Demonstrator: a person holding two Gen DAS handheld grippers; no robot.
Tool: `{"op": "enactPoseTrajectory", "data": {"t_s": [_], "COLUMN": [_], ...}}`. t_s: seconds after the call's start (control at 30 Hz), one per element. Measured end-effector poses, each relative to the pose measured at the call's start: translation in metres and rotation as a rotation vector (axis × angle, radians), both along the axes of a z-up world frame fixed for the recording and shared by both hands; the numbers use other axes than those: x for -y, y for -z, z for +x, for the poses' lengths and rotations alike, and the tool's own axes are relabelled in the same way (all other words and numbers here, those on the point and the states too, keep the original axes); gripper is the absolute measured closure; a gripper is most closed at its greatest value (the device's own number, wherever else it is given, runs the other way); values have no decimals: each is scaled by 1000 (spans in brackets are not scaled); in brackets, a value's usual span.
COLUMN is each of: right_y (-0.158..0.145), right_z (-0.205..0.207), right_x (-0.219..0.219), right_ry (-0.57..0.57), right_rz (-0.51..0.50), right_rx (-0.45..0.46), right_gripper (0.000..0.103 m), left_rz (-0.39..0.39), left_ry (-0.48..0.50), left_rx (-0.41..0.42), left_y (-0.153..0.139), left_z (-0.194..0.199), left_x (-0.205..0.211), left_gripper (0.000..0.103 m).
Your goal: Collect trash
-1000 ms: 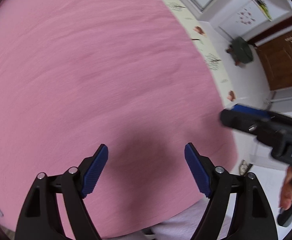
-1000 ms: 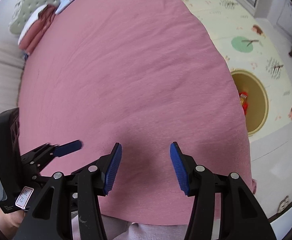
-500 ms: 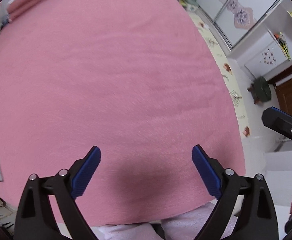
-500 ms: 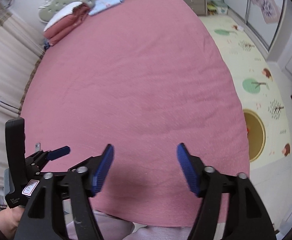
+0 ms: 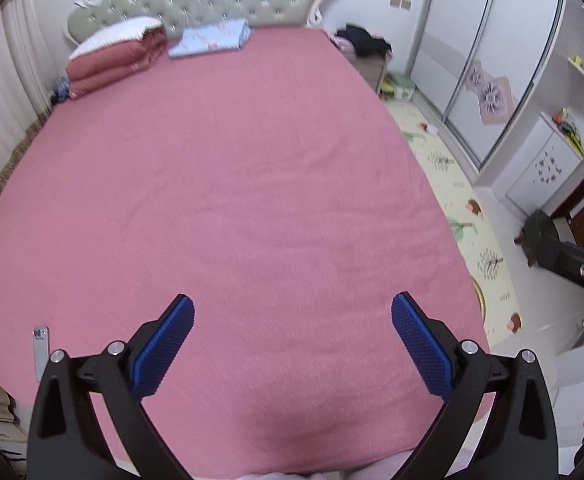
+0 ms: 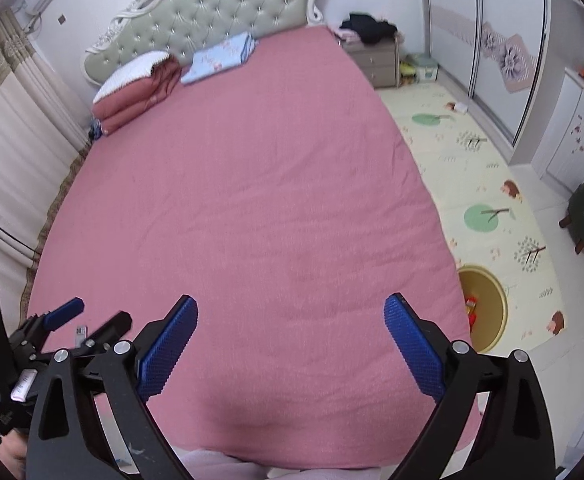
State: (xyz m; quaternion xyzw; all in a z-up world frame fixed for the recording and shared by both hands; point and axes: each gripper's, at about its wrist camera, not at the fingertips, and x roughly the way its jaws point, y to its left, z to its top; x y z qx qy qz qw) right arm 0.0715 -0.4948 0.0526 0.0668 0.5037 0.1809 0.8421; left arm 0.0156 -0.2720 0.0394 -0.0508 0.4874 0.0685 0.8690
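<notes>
Left gripper (image 6: 31,384) label unreadable; both grippers opening, empty.

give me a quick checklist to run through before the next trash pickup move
1. Left gripper empty: ok, jaws opening wide, only bedsheet shows between them.
2. Right gripper empty: ok, jaws opening, nothing between them.
3. Trash target found on the pink bedsheet: not ok, only a small white flat object lies near its left edge; whether that is trash, cannot tell.
4. Round yellow-brown bin on the patterned floor mat in view: ok, beside the bed's right edge, something red inside.
5. Grippers apart from each other: ok, no contact seen.
</notes>
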Motion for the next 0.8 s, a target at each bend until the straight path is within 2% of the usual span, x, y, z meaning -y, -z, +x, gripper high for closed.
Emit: {"op": "enactPoseTrajectory", "data": {"t_s": [0.17,0.37,0.8], "right_y": [-8,-8,-7], "right_z": [1,5,10], "right_x": [-5,-10,-14], "right_ry": [-11,-17,-31], "right_rz": [12,35,28], "right_rx": [40,39,32], "right_gripper": [11,11,11], "left_rz": [-15,-60,-12], "left_ry": [-10,-19,1], "left_rx": [40,31,59], "left_y": [-17,-12,-17], "left_z": [5,17,18], "left_x": [-6,-6,-1], "left_gripper": [4,4,4]}}
